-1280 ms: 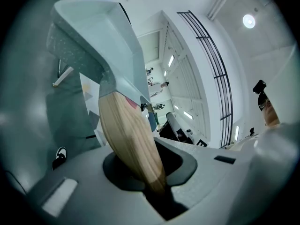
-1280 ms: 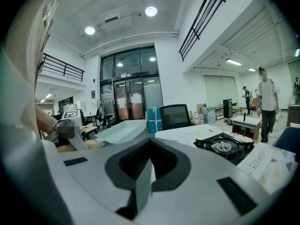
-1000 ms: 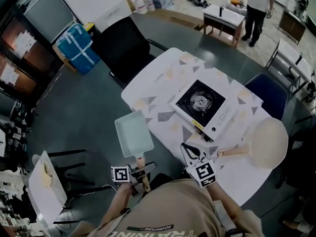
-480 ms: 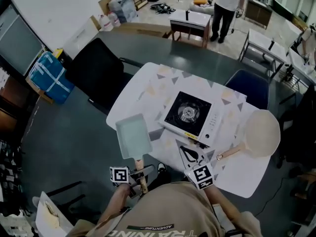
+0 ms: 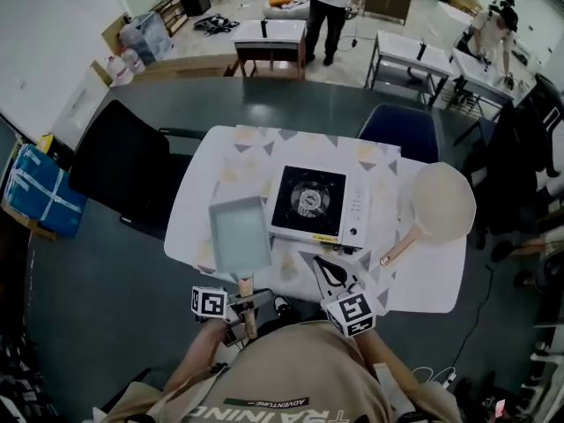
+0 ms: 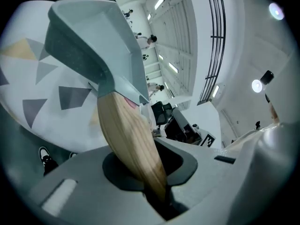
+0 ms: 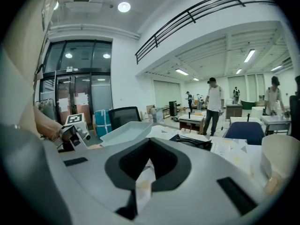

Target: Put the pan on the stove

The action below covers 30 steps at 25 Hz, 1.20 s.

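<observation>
A pale green rectangular pan (image 5: 239, 233) with a wooden handle (image 5: 248, 305) hangs over the table's near left part, just left of the stove. My left gripper (image 5: 246, 311) is shut on that handle (image 6: 129, 139), and the pan (image 6: 96, 41) fills the upper left of the left gripper view. The white portable stove (image 5: 310, 204) with its black burner stands at the table's middle. My right gripper (image 5: 328, 270) hovers over the table's near edge in front of the stove, its black jaws together with nothing between them. In the right gripper view (image 7: 145, 182) the pan (image 7: 125, 131) shows at left.
A round cream pan (image 5: 443, 203) with a wooden handle lies on the table (image 5: 198, 223) right of the stove. A black chair (image 5: 119, 170) stands at the left, a blue chair (image 5: 398, 132) behind. Small tables and standing people are farther back.
The pan has been carried from beyond the table's left edge to over the table beside the stove. The head view has swung round. The right gripper stays near the front edge.
</observation>
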### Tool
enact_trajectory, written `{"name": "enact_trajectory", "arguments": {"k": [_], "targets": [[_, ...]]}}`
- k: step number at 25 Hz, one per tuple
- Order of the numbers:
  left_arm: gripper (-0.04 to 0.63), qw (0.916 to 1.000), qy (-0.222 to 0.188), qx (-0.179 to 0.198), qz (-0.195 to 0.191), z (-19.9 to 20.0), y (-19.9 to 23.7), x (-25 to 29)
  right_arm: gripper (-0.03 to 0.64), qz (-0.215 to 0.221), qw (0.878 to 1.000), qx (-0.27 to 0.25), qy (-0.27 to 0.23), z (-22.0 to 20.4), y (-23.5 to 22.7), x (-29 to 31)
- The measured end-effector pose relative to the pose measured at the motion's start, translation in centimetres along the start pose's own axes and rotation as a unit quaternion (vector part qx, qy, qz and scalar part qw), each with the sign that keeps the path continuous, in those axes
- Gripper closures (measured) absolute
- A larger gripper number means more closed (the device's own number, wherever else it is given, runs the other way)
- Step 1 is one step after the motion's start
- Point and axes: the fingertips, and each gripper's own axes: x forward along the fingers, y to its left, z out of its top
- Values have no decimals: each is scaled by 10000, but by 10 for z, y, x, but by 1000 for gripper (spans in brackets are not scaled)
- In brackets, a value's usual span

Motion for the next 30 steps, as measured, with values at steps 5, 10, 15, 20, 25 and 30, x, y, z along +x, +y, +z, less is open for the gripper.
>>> {"name": "enact_trajectory", "arguments": {"k": [5,10,15,20,25,30], "targets": [[545,9983,533,60,-205,13,-2,19,619,-602,9979,224,75,-11,-18,-18],[545,9956,849,96,-376,28,-7,50,619,-928,9952,315,9,-20,-44,-30],[543,9933,1085,223,-324,46,-9,78,619,-1018,9937,456,-79,-25,-70,-39],[543,9930,1126,259,-233,64,-11,110,620,-895,9947,490,-158,-31,-95,-38],[543,9916,1252,193,-278,72,-13,133,620,-829,9953,494,-88,-34,-102,-32],[541,9881,1520,-103,-197,74,-5,148,619,-1004,9935,539,-83,-29,-110,-27]]}}
